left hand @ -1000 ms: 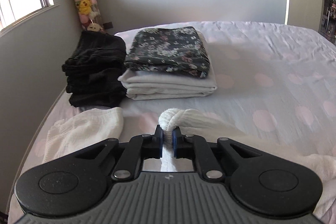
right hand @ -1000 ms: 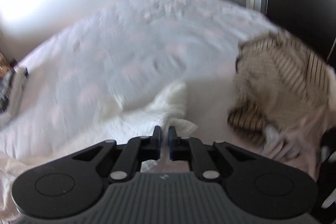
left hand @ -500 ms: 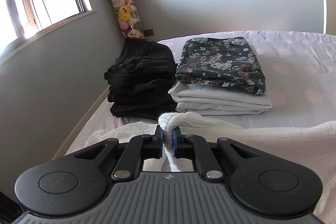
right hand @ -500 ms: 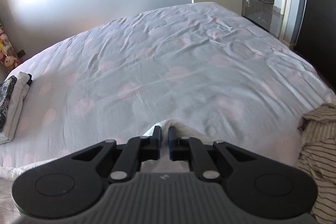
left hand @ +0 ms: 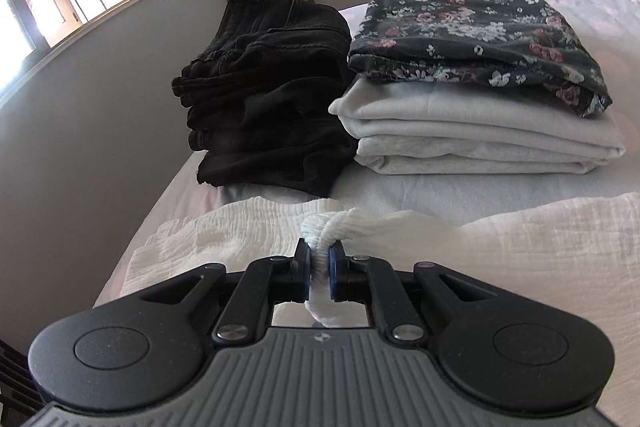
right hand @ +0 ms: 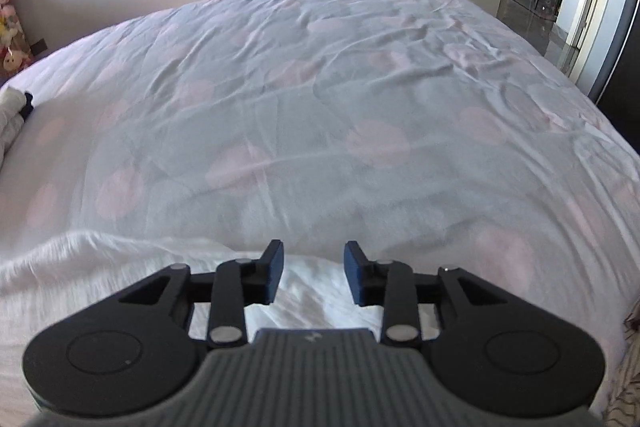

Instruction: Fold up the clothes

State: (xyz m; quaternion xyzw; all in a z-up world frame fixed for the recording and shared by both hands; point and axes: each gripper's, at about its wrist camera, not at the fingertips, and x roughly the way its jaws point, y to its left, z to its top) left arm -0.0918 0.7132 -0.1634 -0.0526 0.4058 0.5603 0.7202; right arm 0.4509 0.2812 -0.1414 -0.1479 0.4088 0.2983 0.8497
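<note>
Left wrist: my left gripper (left hand: 319, 261) pinches bunched edge of white garment (left hand: 500, 239), which lies across bed (left hand: 440, 187) just before 2 folded stacks (black pile (left hand: 264, 99), floral-topped pile (left hand: 476, 87)).

Right wrist: my right gripper (right hand: 314, 269) jaws just opened, nothing between pads; white garment (right hand: 100, 267) lies below.

spotted bed (right hand: 320, 99), white garment (left hand: 520, 239), folded stacks (left hand: 272, 107)

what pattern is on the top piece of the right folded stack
A dark floral print, small white and pink flowers; clearest in the left wrist view.
</note>
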